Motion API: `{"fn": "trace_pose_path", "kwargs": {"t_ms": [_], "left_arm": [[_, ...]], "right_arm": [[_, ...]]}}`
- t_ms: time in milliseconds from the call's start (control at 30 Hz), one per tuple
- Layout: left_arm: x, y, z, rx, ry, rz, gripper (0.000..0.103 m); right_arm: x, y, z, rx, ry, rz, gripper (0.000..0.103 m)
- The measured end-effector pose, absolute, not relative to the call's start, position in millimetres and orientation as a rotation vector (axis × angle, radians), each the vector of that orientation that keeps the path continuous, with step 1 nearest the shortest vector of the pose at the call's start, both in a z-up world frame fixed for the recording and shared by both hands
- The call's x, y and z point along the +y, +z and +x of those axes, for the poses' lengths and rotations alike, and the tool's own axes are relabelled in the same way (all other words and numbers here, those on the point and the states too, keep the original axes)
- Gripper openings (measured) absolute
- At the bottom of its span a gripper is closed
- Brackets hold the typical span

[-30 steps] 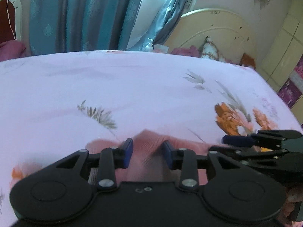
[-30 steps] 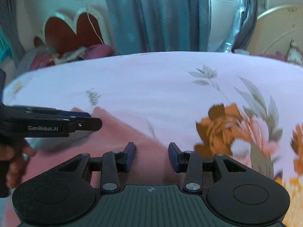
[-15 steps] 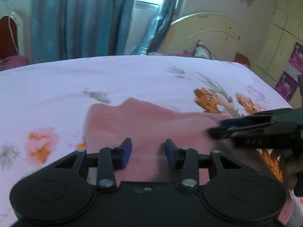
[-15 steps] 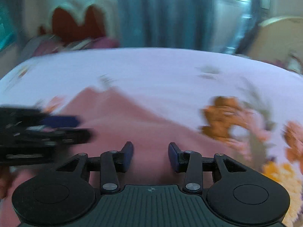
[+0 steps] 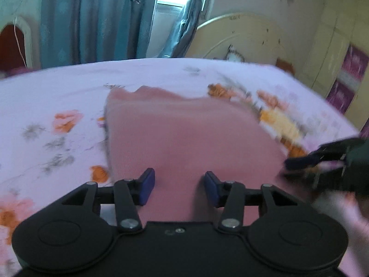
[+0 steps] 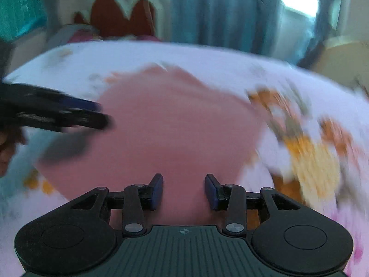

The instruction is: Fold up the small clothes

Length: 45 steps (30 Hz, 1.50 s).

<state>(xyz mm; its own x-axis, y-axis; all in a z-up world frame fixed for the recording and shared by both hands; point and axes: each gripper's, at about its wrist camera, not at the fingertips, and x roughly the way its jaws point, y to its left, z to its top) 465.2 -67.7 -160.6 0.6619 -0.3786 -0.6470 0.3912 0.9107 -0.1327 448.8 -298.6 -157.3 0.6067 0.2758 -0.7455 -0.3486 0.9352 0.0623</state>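
A pink garment lies spread flat on the floral bedsheet; it also shows in the right wrist view. My left gripper is open and empty, above the garment's near edge. My right gripper is open and empty, also above the near edge. The right gripper appears blurred at the garment's right side in the left wrist view. The left gripper appears blurred at the garment's left side in the right wrist view.
The bed's cream headboard stands at the far right, with teal curtains and a window behind the bed. A red heart-shaped chair back stands beyond the far left corner. Wardrobe doors line the right wall.
Both grippers have pulled back and risen, so more of the pink garment now shows spread flat. The grippers have stayed open.
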Motion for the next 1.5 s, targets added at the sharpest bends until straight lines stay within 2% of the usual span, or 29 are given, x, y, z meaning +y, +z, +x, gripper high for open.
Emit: {"fn": "trace_pose_path", "kwargs": {"t_ms": [33, 133, 333, 467, 533, 567, 633, 667, 700, 733, 767, 867, 933, 1033, 1100, 1133, 1167, 1233, 1300, 1433, 1500], "left_arm": [[-66.3, -159.8, 462.5, 0.724, -0.428, 0.027, 0.047], [-65.3, -154.9, 457.2, 0.73, -0.409, 0.043, 0.047], [-67.4, -148.8, 441.4, 0.728, -0.367, 0.054, 0.047], [-63.2, -151.4, 432.5, 0.753, -0.345, 0.059, 0.047], [-54.0, -155.5, 428.3, 0.787, -0.324, 0.058, 0.048], [-47.9, -156.4, 425.8, 0.791, -0.312, 0.051, 0.051], [-36.4, -155.9, 423.1, 0.779, -0.287, 0.035, 0.083], [-31.9, -154.8, 423.5, 0.765, -0.273, 0.029, 0.088], [-28.2, -153.0, 425.6, 0.754, -0.271, 0.018, 0.089], [-24.8, -151.0, 429.8, 0.755, -0.285, -0.004, 0.087], [-20.7, -149.0, 435.9, 0.759, -0.305, -0.045, 0.086], [-7.1, -150.1, 460.9, 0.803, -0.351, -0.225, 0.083], [-1.5, -155.7, 477.8, 0.843, -0.371, -0.335, 0.076], [-1.7, -167.7, 499.3, 0.914, -0.37, -0.392, 0.068], [-3.5, -174.0, 508.9, 0.944, -0.371, -0.407, 0.069], [-3.5, -176.6, 512.9, 0.951, -0.367, -0.427, 0.069], [-3.2, -178.9, 515.8, 0.957, -0.364, -0.446, 0.069], [-3.4, -181.6, 521.3, 0.962, -0.353, -0.469, 0.067], [-4.8, -183.5, 526.7, 0.965, -0.35, -0.482, 0.066], [-9.7, -184.0, 537.6, 0.976, -0.354, -0.49, 0.06], [-13.2, -184.4, 541.4, 0.982, -0.347, -0.497, 0.06]], "right_arm": [[-307.2, -157.6, 448.3, 0.846, 0.315, -0.068, 0.004], [-320.4, -152.3, 447.4, 0.872, 0.261, 0.015, 0.004], [-302.2, -121.9, 417.3, 0.775, 0.341, 0.039, 0.005], [-287.1, -153.5, 419.1, 0.92, 0.318, -0.08, 0.004], [-297.6, -152.7, 415.1, 0.911, 0.294, -0.02, 0.004], [-302.0, -146.5, 414.8, 0.91, 0.282, 0.024, 0.004], [-310.1, -133.3, 416.2, 0.873, 0.257, 0.09, 0.005], [-317.2, -129.5, 420.2, 0.858, 0.248, 0.149, 0.013], [-326.1, -125.7, 423.7, 0.844, 0.233, 0.228, 0.05], [-337.2, -123.1, 428.1, 0.824, 0.224, 0.325, 0.067], [-348.5, -122.8, 434.0, 0.815, 0.242, 0.427, 0.072], [-372.5, -130.9, 464.7, 0.866, 0.246, 0.591, 0.071], [-385.5, -141.4, 482.7, 0.909, 0.277, 0.671, 0.071], [-399.1, -158.3, 505.3, 0.969, 0.344, 0.75, 0.071], [-404.4, -170.8, 521.6, 1.011, 0.378, 0.768, 0.071], [-405.8, -176.8, 528.8, 1.027, 0.399, 0.771, 0.07], [-406.0, -181.0, 534.3, 1.039, 0.424, 0.776, 0.063], [-405.0, -184.2, 546.3, 1.056, 0.468, 0.77, 0.059], [-402.8, -188.0, 557.5, 1.074, 0.49, 0.769, 0.049], [-390.4, -194.2, 569.4, 1.086, 0.547, 0.767, 0.049], [-385.2, -197.6, 576.8, 1.087, 0.577, 0.763, 0.049]]}}
